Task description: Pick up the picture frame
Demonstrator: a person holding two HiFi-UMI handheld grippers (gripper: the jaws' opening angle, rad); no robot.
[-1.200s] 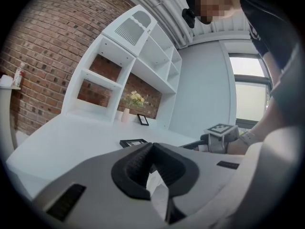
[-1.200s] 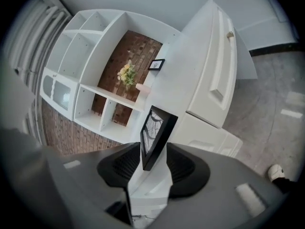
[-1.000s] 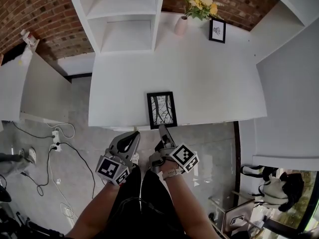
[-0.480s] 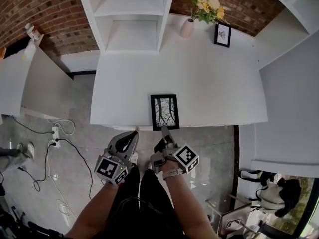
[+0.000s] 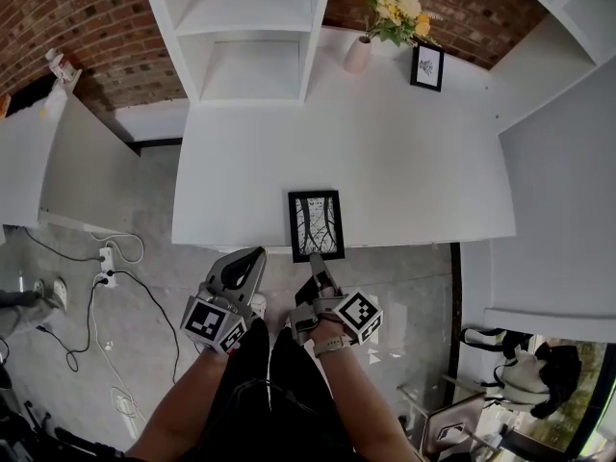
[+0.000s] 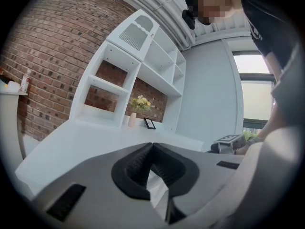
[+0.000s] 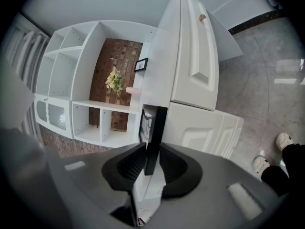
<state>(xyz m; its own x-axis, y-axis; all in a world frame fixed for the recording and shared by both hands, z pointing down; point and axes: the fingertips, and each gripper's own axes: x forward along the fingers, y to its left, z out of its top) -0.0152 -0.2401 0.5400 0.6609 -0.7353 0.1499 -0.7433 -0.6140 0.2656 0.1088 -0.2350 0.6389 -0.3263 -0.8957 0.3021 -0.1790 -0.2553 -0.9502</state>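
Where the brick wall [image 5: 58, 17] ends, a big white desk [image 5: 385, 152] is seen from above, and a grey floor [image 5: 135, 277] is seen below it. A white shelf unit [image 5: 245, 37] is set on the back of the desk, by the wall.

A black picture frame [image 5: 316, 225] is laid flat at the near edge of the desk, close to the middle. Its near end is poked a little way past that edge. A picture of bare branches is shown in it.

Two grippers are held just in front of the desk, side by side. The right gripper [image 5: 315, 266] is pointed at the picture frame. In the right gripper view, the thin black edge of the frame is seen between the two dark pads [image 7: 131, 163]. The jaws are being closed, and the frame's edge is pinched by the pads on both sides. The left gripper [image 5: 245, 263] is held apart from the frame, to its left. In the left gripper view its jaw tips are pressed together, and nothing is held by them.

Far back on the desk, a pink vase [image 5: 357, 54] with yellow flowers [image 5: 397, 8] is stood, and a small black frame [image 5: 426, 67] is placed just beside it.
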